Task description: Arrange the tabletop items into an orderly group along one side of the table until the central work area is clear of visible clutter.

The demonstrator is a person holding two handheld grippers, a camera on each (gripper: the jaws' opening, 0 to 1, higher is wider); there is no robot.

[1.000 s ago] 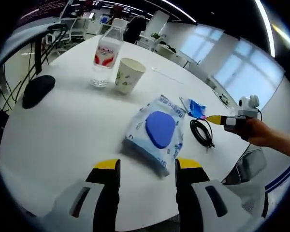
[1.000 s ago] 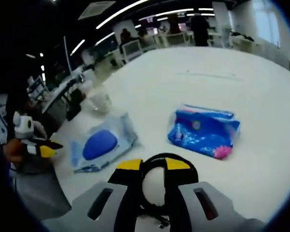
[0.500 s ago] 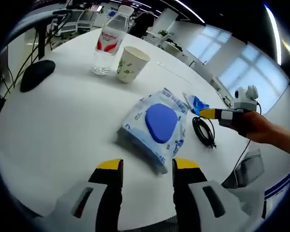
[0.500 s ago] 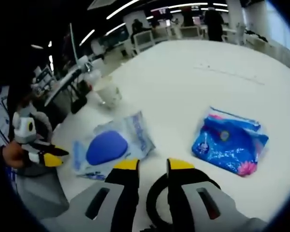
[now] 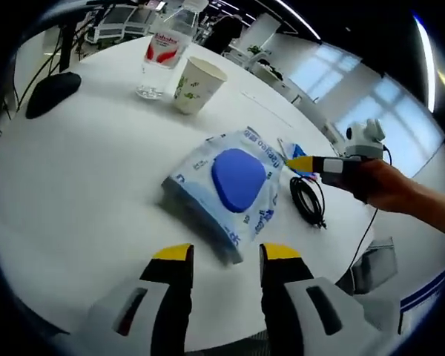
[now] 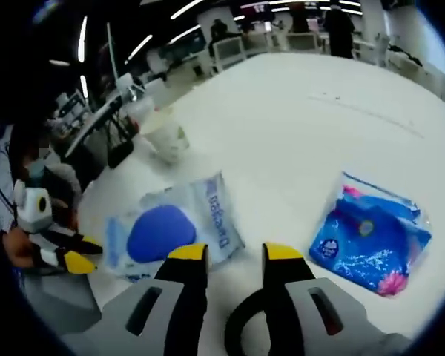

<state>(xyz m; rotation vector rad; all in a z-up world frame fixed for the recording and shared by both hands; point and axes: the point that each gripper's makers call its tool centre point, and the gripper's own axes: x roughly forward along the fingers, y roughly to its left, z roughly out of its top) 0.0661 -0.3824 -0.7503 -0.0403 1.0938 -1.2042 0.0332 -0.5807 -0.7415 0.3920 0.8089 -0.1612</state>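
A wet-wipes pack (image 5: 226, 185) with a blue lid lies on the white round table (image 5: 81, 200), just ahead of my open left gripper (image 5: 225, 256), which holds nothing. Right of the pack lies a coiled black cable (image 5: 309, 202). My right gripper (image 5: 302, 163) hovers over it, in front of a blue tissue pack (image 5: 295, 154). In the right gripper view, the right gripper (image 6: 235, 256) is open, with the cable (image 6: 241, 330) looped low between its jaws. The wipes pack (image 6: 170, 230) lies ahead on the left and the tissue pack (image 6: 371, 237) on the right.
A paper cup (image 5: 196, 84), a water bottle (image 5: 159, 55) and a black mouse (image 5: 52, 93) stand at the table's far side. The left gripper (image 6: 67, 256) with a hand shows at the left beyond the table edge. Office desks and chairs stand beyond.
The left view has closed in on the wipes pack. The right gripper's jaws have spread a little wider, and the cable has dropped lower between them.
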